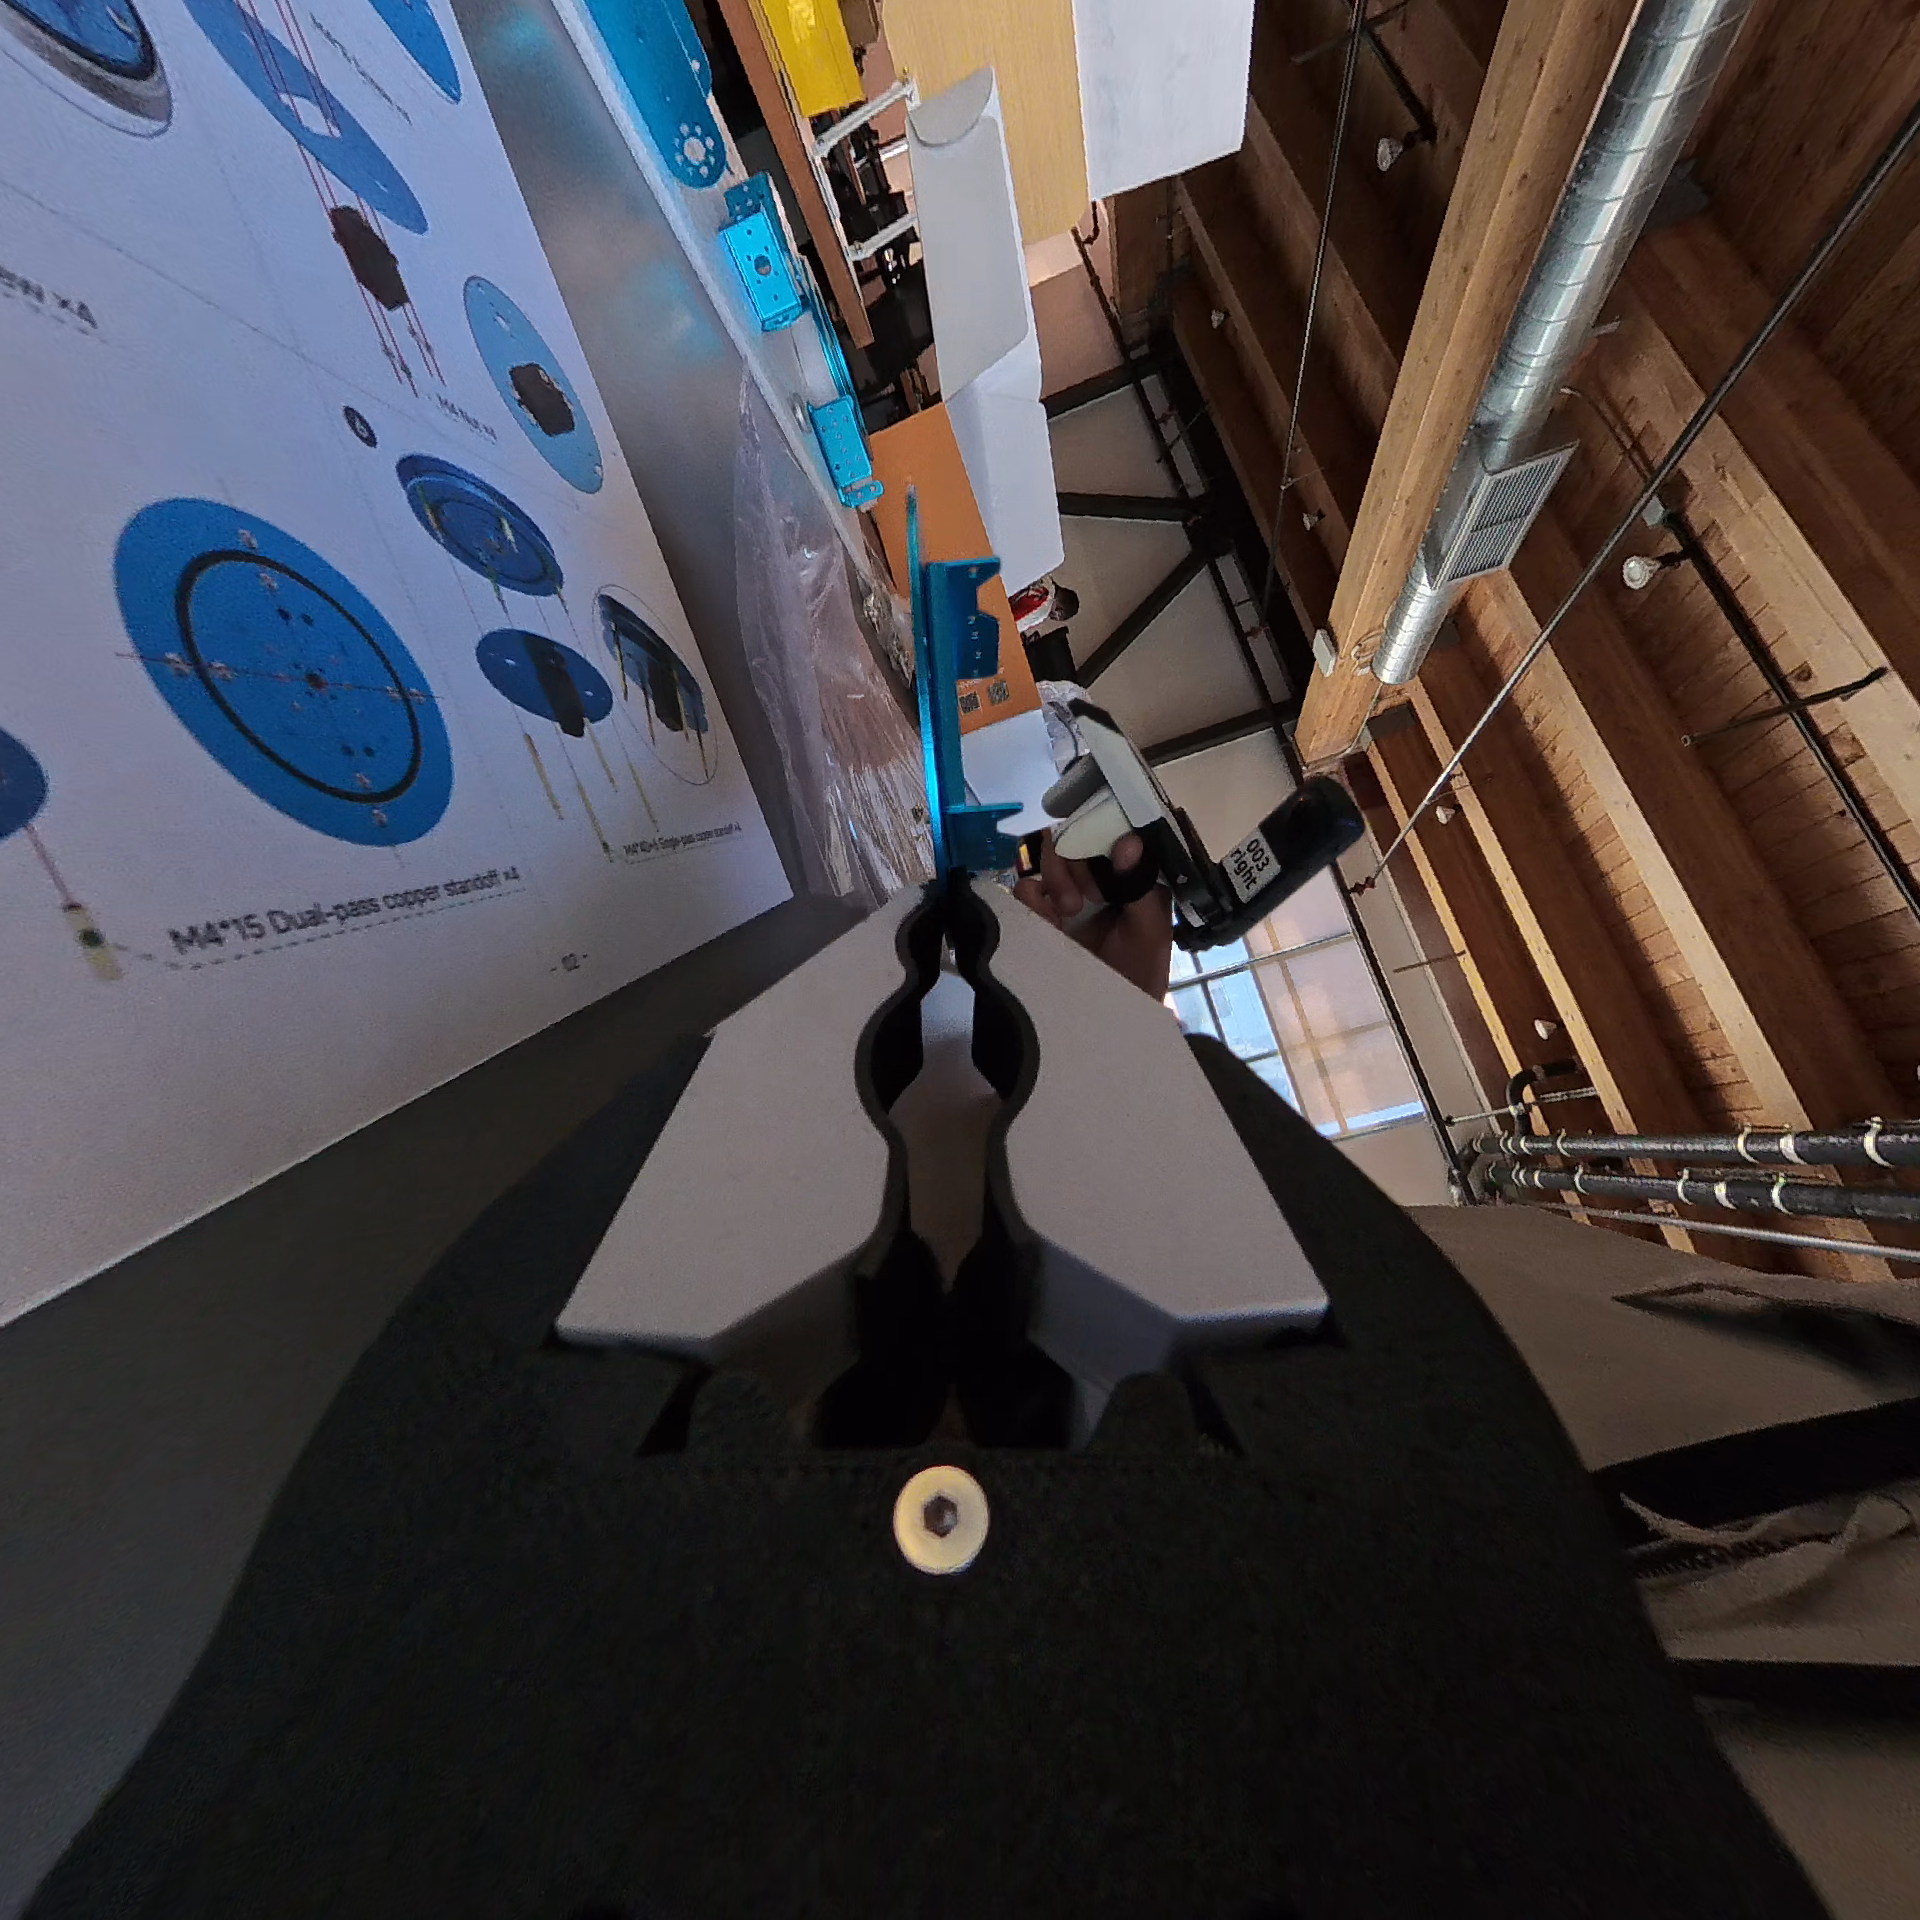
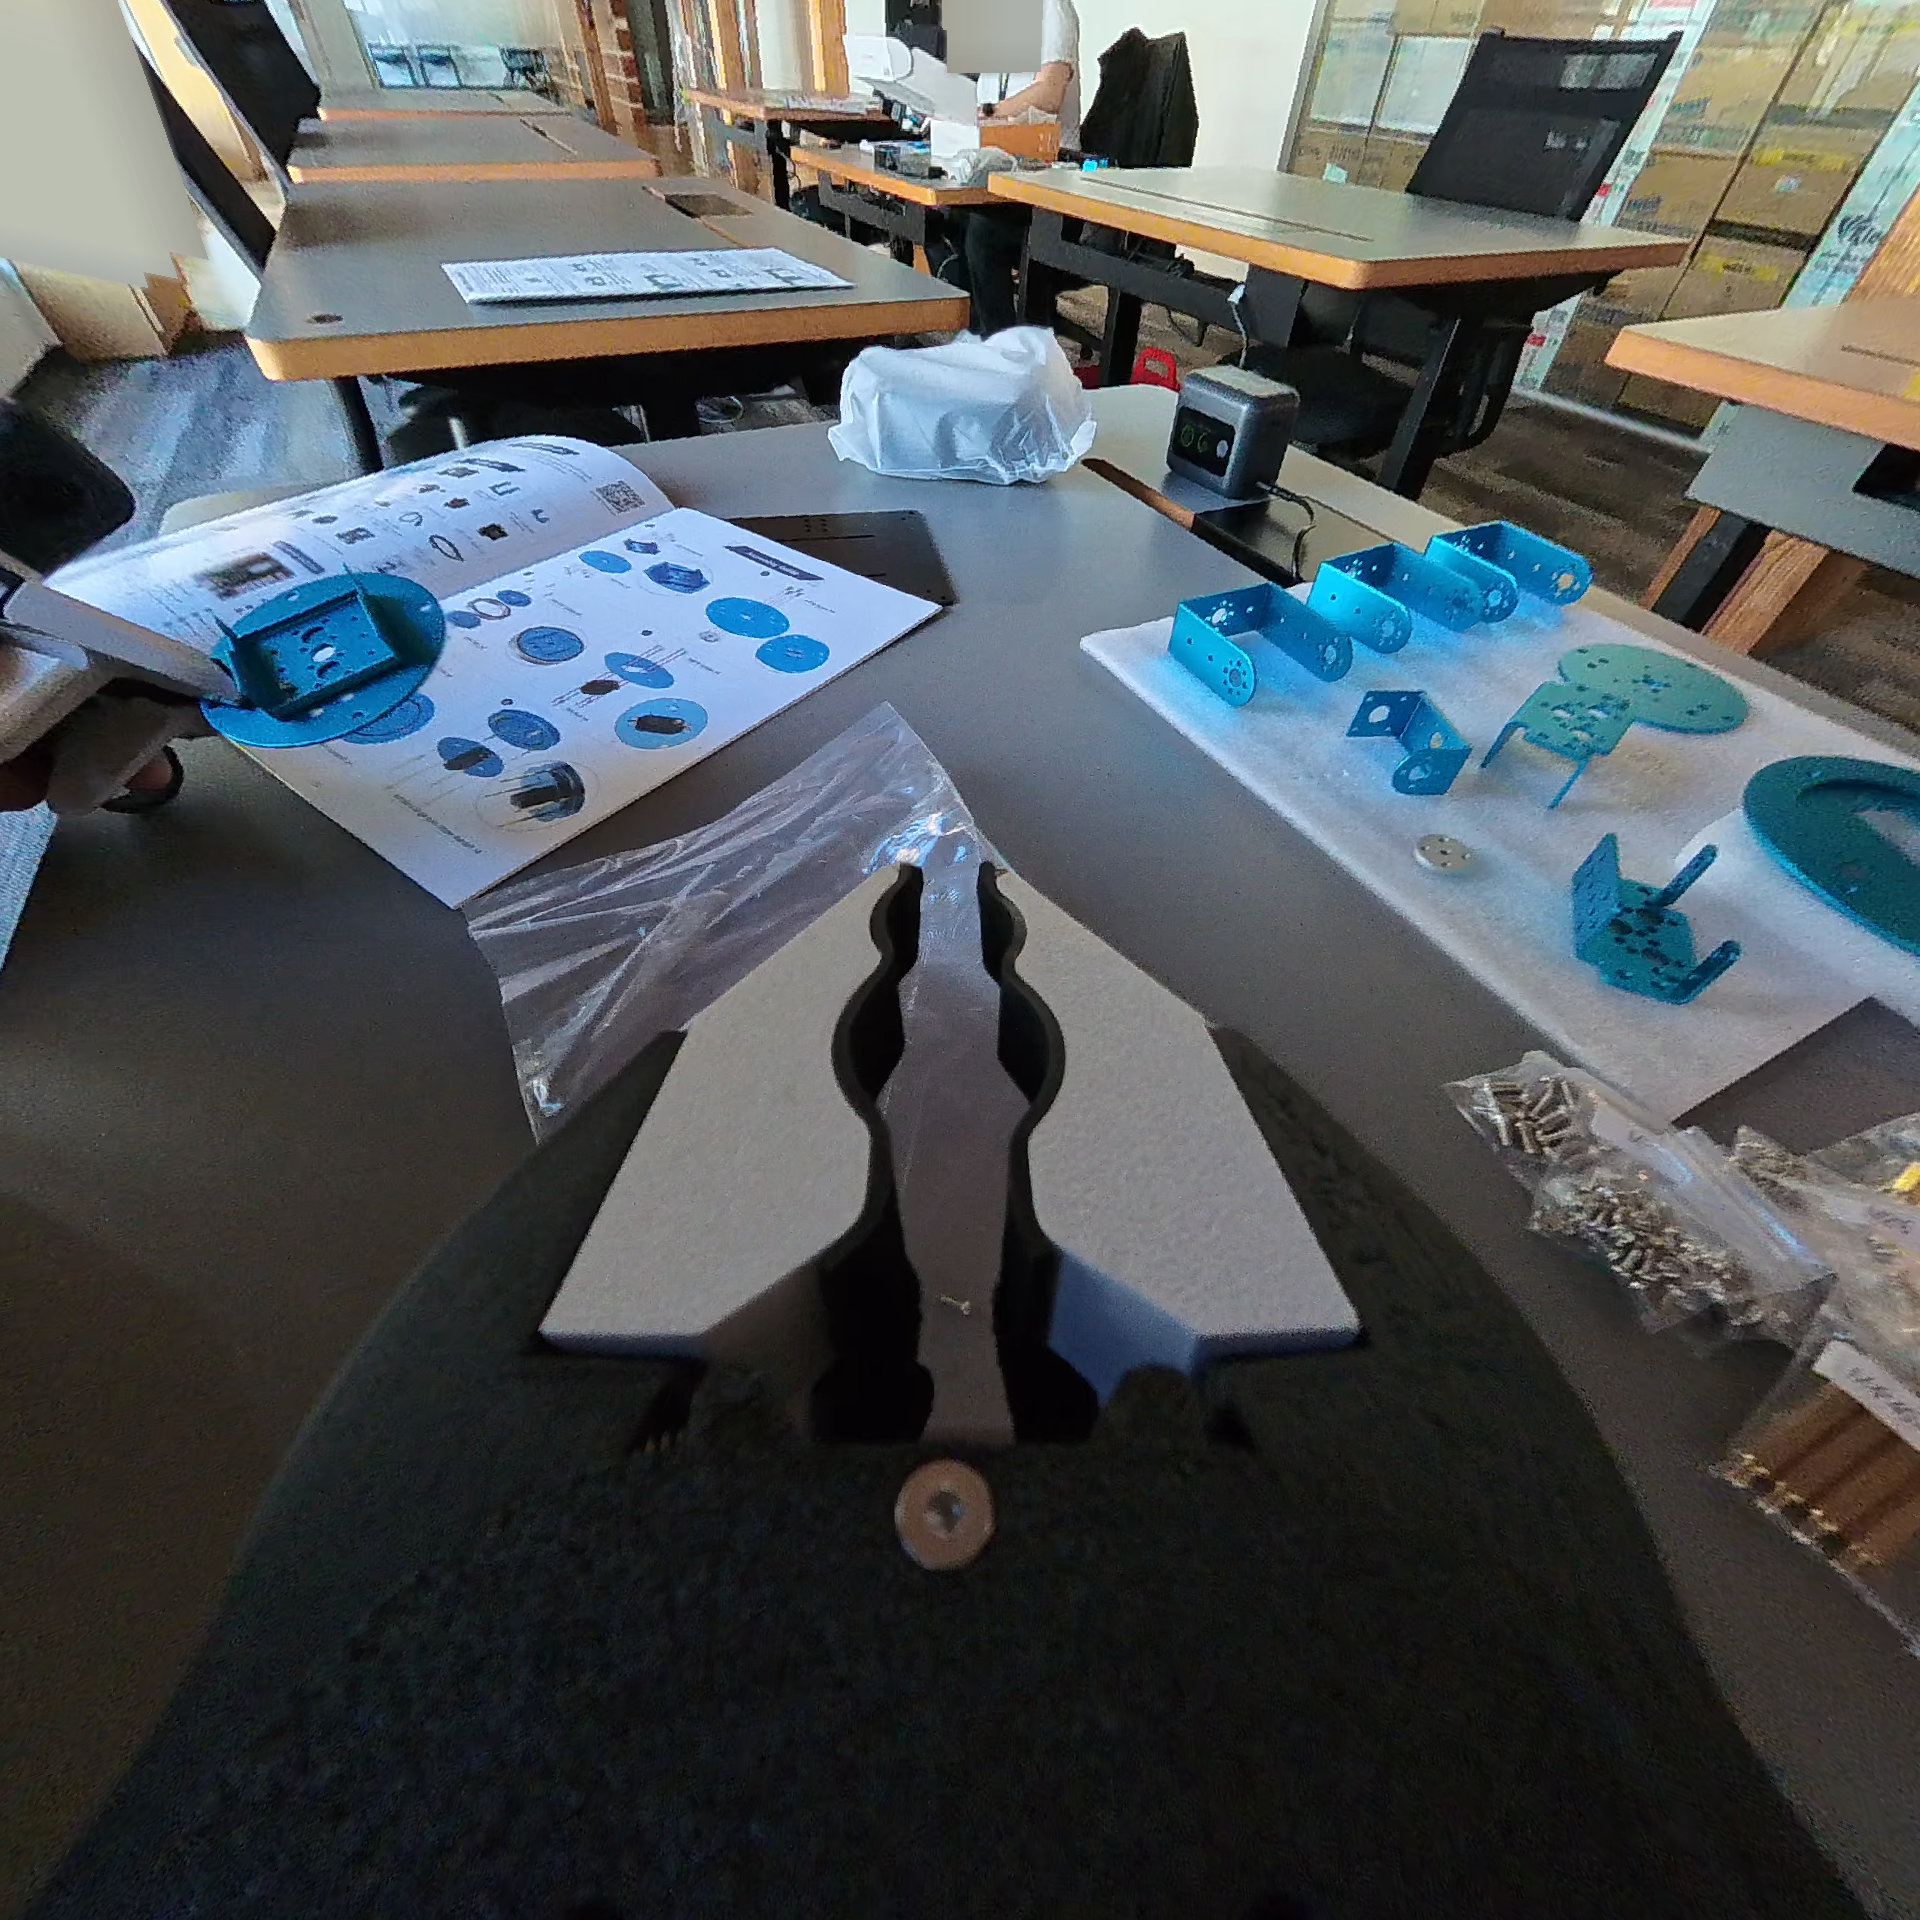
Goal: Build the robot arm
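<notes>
On my worktop (image 2: 1091,665) I count three blue U-shaped brackets (image 2: 1257,642) in a row on the white foam sheet (image 2: 1538,904) at two o'clock, with one small angled bracket, one round plate with a folded tab (image 2: 1621,707), one upright bracket (image 2: 1642,925), one small silver disc (image 2: 1442,854) and one dark teal ring (image 2: 1839,842) at three o'clock. One open booklet (image 2: 540,644) lies at eleven o'clock, one crumpled white bag (image 2: 961,405) at twelve, one clear plastic bag (image 2: 717,883) just ahead of me, and several bags of screws (image 2: 1662,1216) at four o'clock. My left gripper (image 1: 948,914) is clamped on the edge of one blue disc (image 2: 322,665) carrying a square bracket, held up over the booklet at ten o'clock in the right wrist view. My right gripper (image 2: 951,883) holds nothing; its fingers stand slightly apart, tips above the clear plastic bag, and I cannot tell whether they touch it.
</notes>
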{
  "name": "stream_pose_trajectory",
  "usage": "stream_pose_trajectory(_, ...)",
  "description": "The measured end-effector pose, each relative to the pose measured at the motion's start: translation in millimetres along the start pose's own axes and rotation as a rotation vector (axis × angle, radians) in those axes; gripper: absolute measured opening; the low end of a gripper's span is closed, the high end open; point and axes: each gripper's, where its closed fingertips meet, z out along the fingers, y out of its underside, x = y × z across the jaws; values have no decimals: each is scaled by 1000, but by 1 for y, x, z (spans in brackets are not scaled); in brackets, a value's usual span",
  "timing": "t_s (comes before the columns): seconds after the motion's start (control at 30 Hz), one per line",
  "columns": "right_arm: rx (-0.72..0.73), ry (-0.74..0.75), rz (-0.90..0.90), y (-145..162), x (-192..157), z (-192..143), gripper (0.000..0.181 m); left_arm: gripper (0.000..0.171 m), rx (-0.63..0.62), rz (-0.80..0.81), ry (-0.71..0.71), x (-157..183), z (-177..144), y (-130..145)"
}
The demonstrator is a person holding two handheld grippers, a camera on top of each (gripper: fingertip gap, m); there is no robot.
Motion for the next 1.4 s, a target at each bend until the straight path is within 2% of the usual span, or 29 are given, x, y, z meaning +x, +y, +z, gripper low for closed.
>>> stream_pose_trajectory(0.27,-5,26,35,3,10,-6,13,0,-24,6,-7,2,-3,2)
stream_pose_trajectory(0.43,-23,38,1,4,9,-8,17,0,-24,-8,9,6,8,6)
stream_pose_trajectory(0.5,-59,64,-6,7,12,-12,20,0,-40,-13,17,8,18,10)
stream_pose_trajectory(0.57,-164,63,-11,16,13,-20,29,0,-61,-14,24,11,30,14)
stream_pose_trajectory(0.7,-431,-12,-83,50,1,-41,20,0,-119,7,36,18,58,25)
stream_pose_trajectory(0.77,-512,-30,-118,66,0,-46,20,0,-146,7,51,21,72,30)
stream_pose_trajectory(0.97,-494,-197,-176,87,0,-37,15,0,-211,-2,82,31,102,39)
stream_pose_trajectory(1.13,-468,-392,-342,95,-4,-27,19,0,-244,6,59,29,115,39)
stream_pose_trajectory(1.3,-577,-459,-423,94,9,-37,25,0,-284,-17,61,28,123,42)
stream_pose_trajectory(1.4,-603,-506,-468,80,12,-44,24,0,-307,-23,70,29,126,44)
